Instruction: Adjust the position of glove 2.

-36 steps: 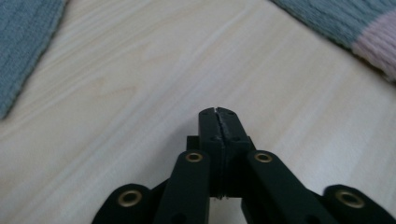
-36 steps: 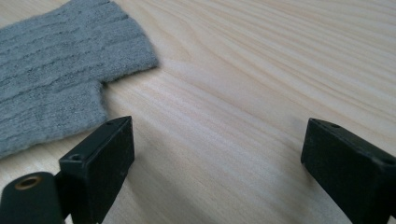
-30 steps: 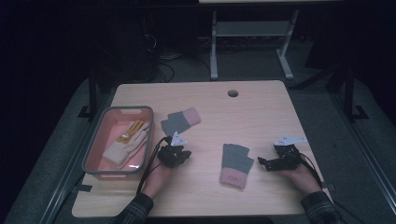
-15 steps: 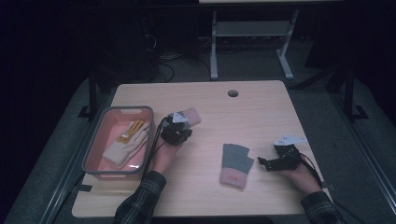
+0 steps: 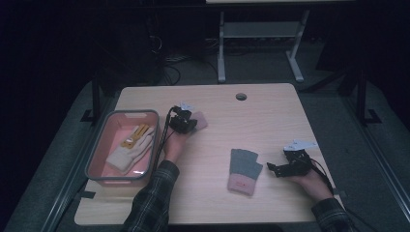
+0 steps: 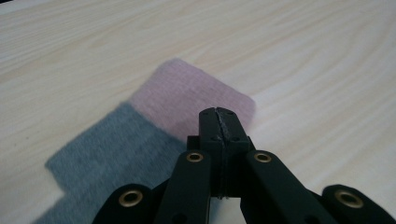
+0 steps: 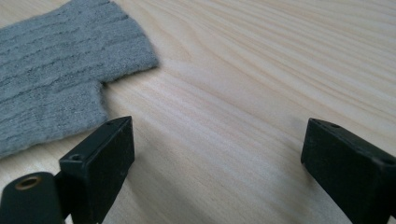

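A grey glove with a pink cuff [image 5: 199, 120] lies at the table's middle left. My left gripper [image 5: 183, 121] hovers right over it. In the left gripper view its jaws are pressed together with nothing between them, and the tips [image 6: 218, 114] point at the pink cuff [image 6: 196, 95]. A second grey and pink glove [image 5: 244, 169] lies flat near the table's front centre. Just right of it rests my right gripper [image 5: 271, 169], open. In the right gripper view the bare wood lies between the wide jaws [image 7: 219, 154], and the grey glove [image 7: 51, 70] is off to the left.
A pink bin with a grey rim [image 5: 96, 154] stands at the table's left and holds a white and yellow glove [image 5: 131, 147]. A round cable hole [image 5: 241, 96] sits near the far edge. Dark floor and a white stand lie beyond the table.
My left hand has moved away from the person and a little right, from beside the bin to over the far grey and pink glove. The right gripper has stayed still.
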